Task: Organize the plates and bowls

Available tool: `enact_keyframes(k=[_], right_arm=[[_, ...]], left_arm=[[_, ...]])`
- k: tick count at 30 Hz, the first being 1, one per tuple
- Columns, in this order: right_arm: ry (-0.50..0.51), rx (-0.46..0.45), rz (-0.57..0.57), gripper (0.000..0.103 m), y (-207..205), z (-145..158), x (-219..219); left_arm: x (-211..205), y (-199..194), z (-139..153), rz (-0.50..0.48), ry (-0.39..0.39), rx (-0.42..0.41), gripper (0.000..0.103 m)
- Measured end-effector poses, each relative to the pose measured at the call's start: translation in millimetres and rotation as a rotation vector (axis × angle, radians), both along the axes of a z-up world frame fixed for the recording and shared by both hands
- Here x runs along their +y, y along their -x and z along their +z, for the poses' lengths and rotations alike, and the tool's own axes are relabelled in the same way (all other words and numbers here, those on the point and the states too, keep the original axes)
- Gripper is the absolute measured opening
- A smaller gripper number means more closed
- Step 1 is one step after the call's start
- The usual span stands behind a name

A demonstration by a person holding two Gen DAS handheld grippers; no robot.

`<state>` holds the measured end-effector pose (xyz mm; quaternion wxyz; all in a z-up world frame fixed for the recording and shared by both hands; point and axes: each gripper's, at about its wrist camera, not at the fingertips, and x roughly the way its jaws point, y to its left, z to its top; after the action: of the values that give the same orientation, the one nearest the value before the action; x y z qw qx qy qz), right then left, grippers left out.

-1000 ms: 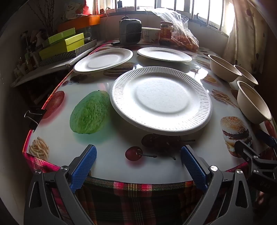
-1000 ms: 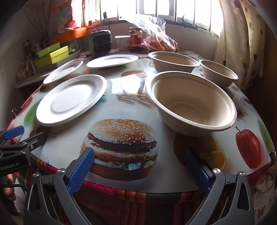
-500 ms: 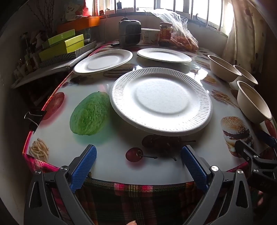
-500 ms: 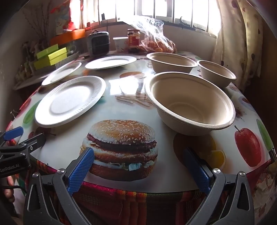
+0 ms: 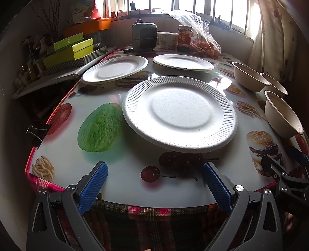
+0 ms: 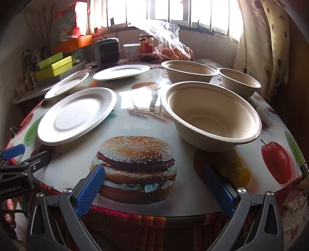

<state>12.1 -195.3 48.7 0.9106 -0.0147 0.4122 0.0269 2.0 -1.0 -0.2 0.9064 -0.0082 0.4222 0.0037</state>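
Plates (image 5: 179, 114) and bowls (image 6: 210, 115) sit spread apart on the bench (image 5: 127, 179), untouched. We judge them light, stiff, easily creased foam and pulp; pinch the rims. Both grippers' fingers (image 5: 92, 183) (image 6: 90, 190) hang spread, empty.

light: strong daylight from the window (image 6: 173, 17) at the back, overexposed | glare: bright reflection on the glossy surface (image 6: 143, 96) | shadows: soft, falling toward the camera | edges: dark corners, strong fisheye bending | focus: mostly sharp
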Motion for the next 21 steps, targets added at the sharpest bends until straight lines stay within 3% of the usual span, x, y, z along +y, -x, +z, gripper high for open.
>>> enact_keyframes(k=[21], right_arm=[[0.002,-0.013,-0.014,0.103,-1.8,-1.7,2.9]], left_arm=[[0.4,-4.7,-0.2,0.005,0.0,-0.006,0.099]])
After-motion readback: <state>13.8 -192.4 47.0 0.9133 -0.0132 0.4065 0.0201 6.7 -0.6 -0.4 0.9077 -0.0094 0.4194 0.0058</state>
